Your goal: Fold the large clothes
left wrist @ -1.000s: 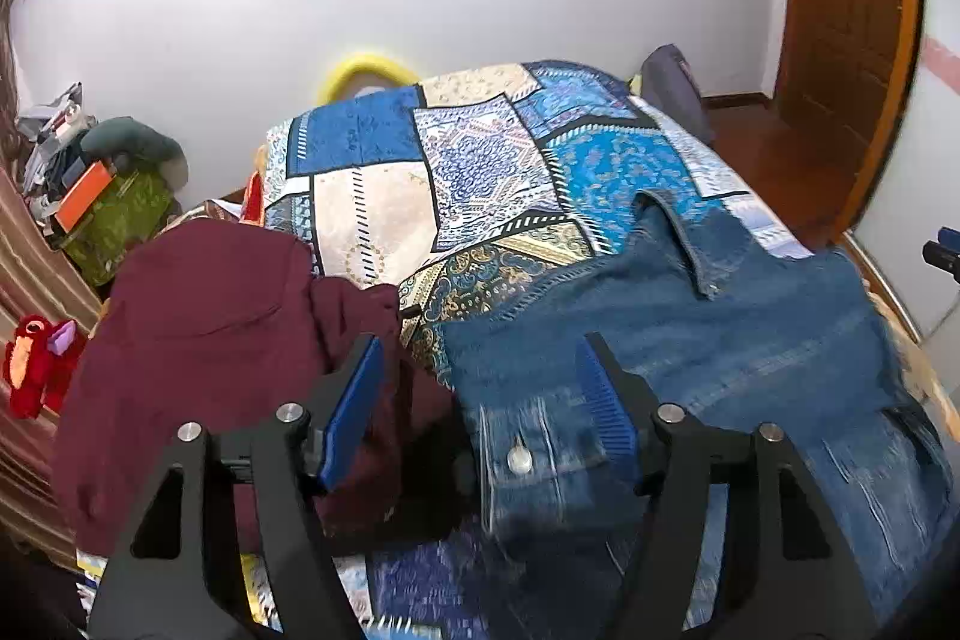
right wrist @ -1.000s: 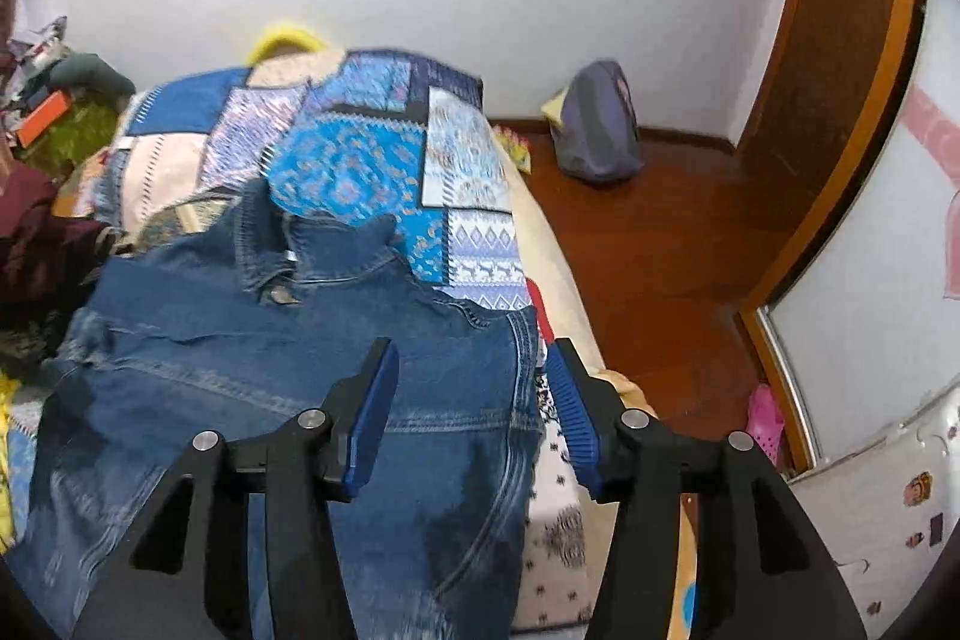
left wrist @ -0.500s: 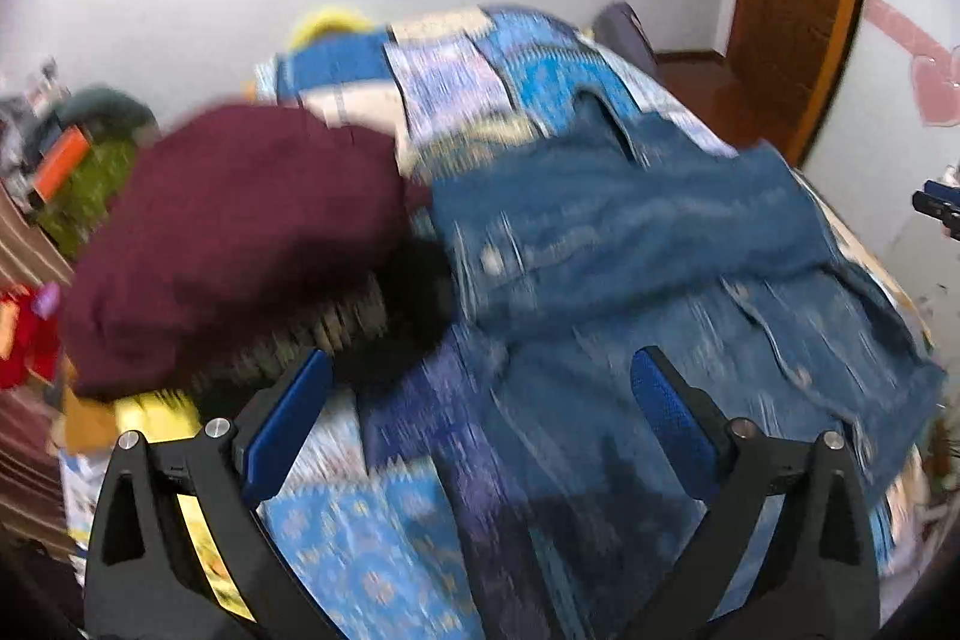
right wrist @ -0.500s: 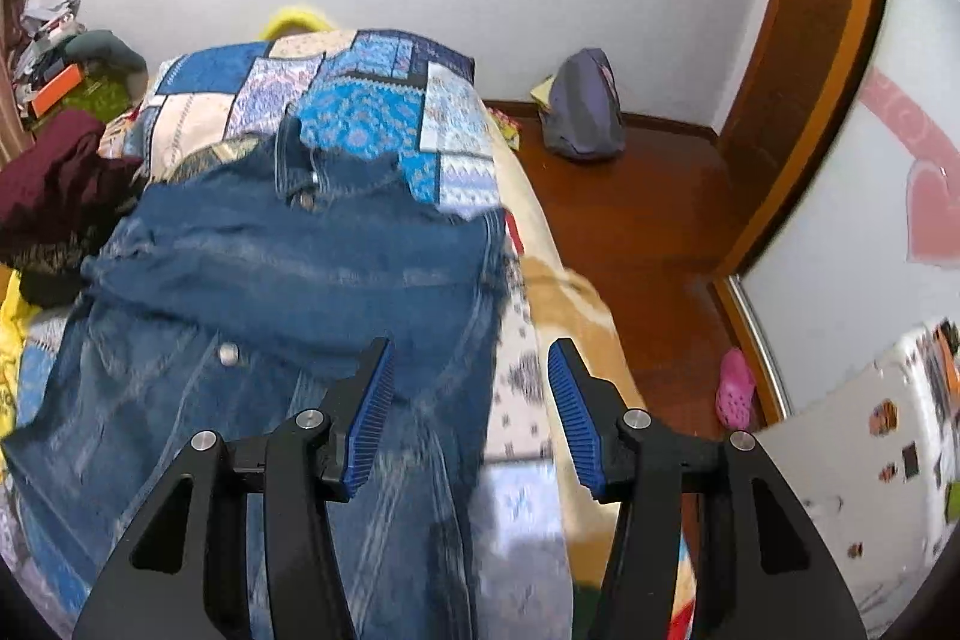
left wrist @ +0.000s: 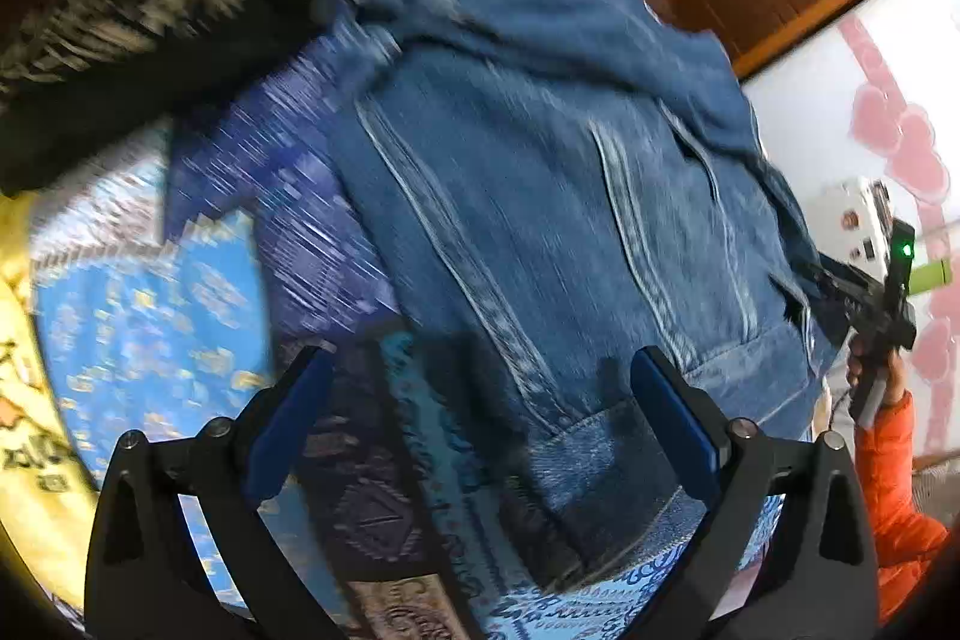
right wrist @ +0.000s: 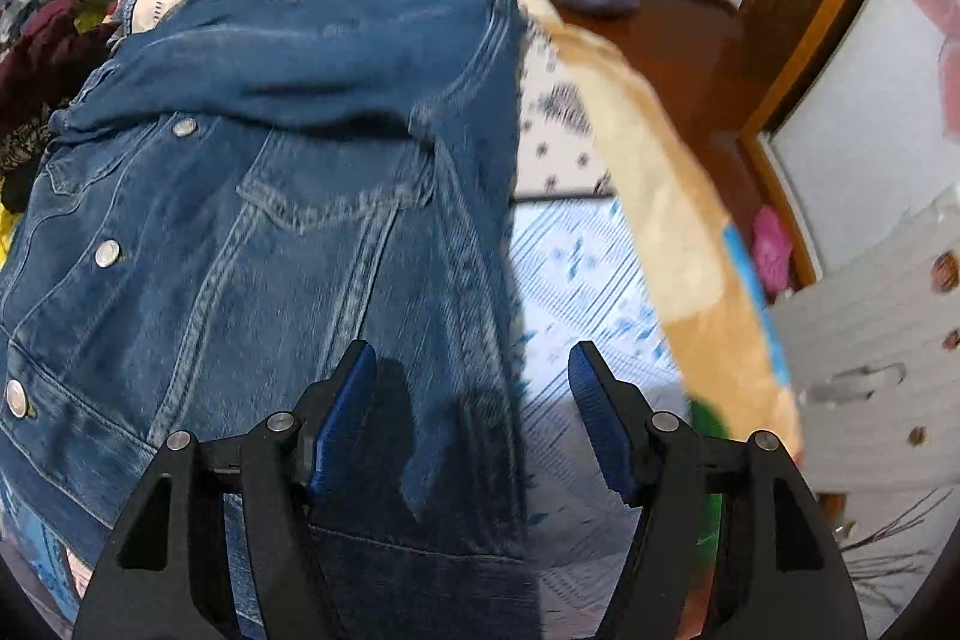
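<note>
Left wrist view: left gripper point(left wrist: 480, 418) spread wide above the denim jacket point(left wrist: 540, 172) hem, gripping nothing. Right gripper point(right wrist: 471, 415) jaws are opening over the jacket's edge on the bed point(right wrist: 576, 280).

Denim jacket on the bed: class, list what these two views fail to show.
- Left wrist: denim jacket seams and dark clothes pile smeared by motion blur.
- Right wrist: jacket's bottom hem hidden behind the right tongs; left side cut off by the frame edge.

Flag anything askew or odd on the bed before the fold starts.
The denim jacket lies unevenly: a sleeve is bunched in a rumpled band across its chest, and its right edge hangs near the patchwork bedspread's side.
</note>
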A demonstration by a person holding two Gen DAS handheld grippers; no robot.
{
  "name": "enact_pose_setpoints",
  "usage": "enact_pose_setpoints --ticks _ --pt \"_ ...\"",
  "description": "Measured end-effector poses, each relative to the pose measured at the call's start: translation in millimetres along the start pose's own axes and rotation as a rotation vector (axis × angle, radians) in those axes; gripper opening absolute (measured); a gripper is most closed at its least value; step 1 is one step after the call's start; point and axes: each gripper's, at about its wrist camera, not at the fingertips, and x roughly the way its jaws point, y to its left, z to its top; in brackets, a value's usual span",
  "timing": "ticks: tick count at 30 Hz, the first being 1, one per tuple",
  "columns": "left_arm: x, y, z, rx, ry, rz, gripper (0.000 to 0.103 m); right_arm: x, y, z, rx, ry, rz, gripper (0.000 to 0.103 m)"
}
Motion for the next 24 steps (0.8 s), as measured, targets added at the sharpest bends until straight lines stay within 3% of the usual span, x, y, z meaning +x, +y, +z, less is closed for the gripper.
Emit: enact_pose_setpoints --ticks 4,6,8,9,10,11,13,14,17,24 --pt "13 -8 -5 -0.013 0.008 -0.028 0.099 0 -2 -1 0.019 -0.015 0.042 0.059" --pt "13 -11 -5 -0.011 -0.009 -0.063 0.095 1 -5 1 0.045 -0.008 0.129 0.044" --pt "12 -16 -4 0.017 -0.032 -0.063 0.082 5 -6 1 0.073 0.006 0.171 0.031" --pt "10 -20 -4 0.031 -0.047 -0.063 0.071 7 -5 3 0.070 0.009 0.173 0.018" --pt "8 -22 -4 0.040 -0.058 -0.066 0.059 8 -3 3 0.067 0.010 0.172 0.013" --pt "6 -26 -4 0.049 -0.069 -0.063 0.053 7 -2 6 0.067 0.004 0.179 0.013" --pt "1 -30 -1 0.060 -0.090 -0.047 0.022 0 0 10 0.069 -0.018 0.204 0.012" --pt "-2 -31 1 0.059 -0.101 -0.037 0.015 -7 2 14 0.059 -0.037 0.209 0.011" --pt "-13 -30 9 0.035 -0.131 -0.064 0.010 -28 11 28 0.012 -0.098 0.204 0.010" --pt "-67 -56 47 0.099 -0.303 -0.068 0.007 -62 17 81 -0.032 -0.243 0.199 0.010"
